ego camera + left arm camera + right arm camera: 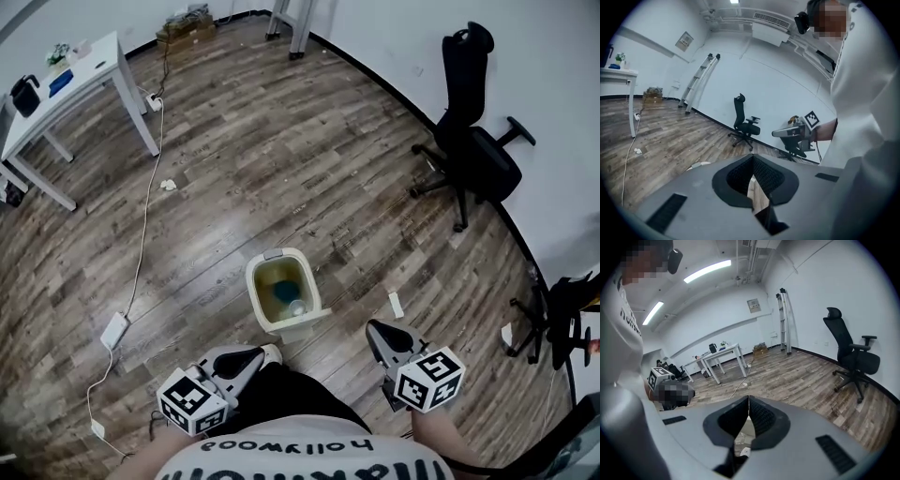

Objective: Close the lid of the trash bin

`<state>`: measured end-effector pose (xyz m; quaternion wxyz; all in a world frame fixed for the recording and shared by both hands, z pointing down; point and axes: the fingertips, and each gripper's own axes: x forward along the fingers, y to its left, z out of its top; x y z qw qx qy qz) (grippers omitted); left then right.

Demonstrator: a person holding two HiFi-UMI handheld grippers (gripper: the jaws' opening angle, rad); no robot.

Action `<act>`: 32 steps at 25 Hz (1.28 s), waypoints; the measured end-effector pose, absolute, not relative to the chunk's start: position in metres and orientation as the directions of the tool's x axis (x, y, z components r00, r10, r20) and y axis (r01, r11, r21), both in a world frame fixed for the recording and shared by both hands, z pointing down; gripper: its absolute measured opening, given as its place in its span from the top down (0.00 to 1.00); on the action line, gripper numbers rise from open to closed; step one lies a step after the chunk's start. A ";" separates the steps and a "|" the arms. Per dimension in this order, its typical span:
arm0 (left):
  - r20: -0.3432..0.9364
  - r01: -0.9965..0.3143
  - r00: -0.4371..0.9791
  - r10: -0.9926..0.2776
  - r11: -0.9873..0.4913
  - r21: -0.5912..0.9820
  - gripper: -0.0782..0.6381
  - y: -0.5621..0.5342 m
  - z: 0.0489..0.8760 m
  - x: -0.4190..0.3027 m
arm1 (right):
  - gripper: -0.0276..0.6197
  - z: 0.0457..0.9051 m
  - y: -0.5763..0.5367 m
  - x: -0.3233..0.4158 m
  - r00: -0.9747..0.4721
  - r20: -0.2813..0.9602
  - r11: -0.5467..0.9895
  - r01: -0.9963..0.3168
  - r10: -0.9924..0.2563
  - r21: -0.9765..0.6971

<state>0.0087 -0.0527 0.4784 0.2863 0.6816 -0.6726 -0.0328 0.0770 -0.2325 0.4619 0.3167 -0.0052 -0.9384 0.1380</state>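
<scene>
Wood floor (281, 169), open trash bin (284, 292) plain only in head view, left tongs (265, 353), right tongs (372, 327) pressed together

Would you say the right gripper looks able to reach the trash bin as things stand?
Probably yes: the right gripper, fingers shut and empty, hangs just right of the open trash bin, with only floor between them.

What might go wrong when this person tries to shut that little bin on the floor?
The trash bin stands free on the wood floor, so a push on its open lid may slide or tip it.
The left hand-held gripper and right hand-held gripper both have jaws together; such a narrow tip might slip off the lid.
The white cable lies nearby, a possible trip hazard.
</scene>
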 end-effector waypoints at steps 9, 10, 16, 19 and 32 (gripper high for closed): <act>0.436 -0.859 0.056 -0.898 0.179 0.480 0.88 -0.078 0.518 0.023 | 0.94 0.474 -0.273 0.047 -0.739 0.632 0.957 0.058 0.233 -0.285; 0.456 -0.853 0.035 -0.889 0.211 0.478 0.88 -0.079 0.525 0.026 | 0.94 0.476 -0.279 0.041 -0.730 0.630 0.949 0.086 0.267 -0.302; 0.595 -0.780 -0.222 -0.773 0.507 0.367 0.88 -0.095 0.574 0.030 | 0.94 0.487 -0.310 0.000 -0.613 0.630 0.879 0.335 0.477 -0.341; 0.648 -0.662 -0.353 -0.675 0.670 0.336 0.88 -0.100 0.602 0.029 | 0.94 0.490 -0.328 -0.005 -0.554 0.639 0.840 0.435 0.533 -0.324; 0.680 -0.460 -0.498 -0.539 0.828 0.320 0.88 -0.152 0.655 -0.015 | 0.94 0.521 -0.458 0.028 -0.526 0.711 0.877 0.378 0.467 -0.297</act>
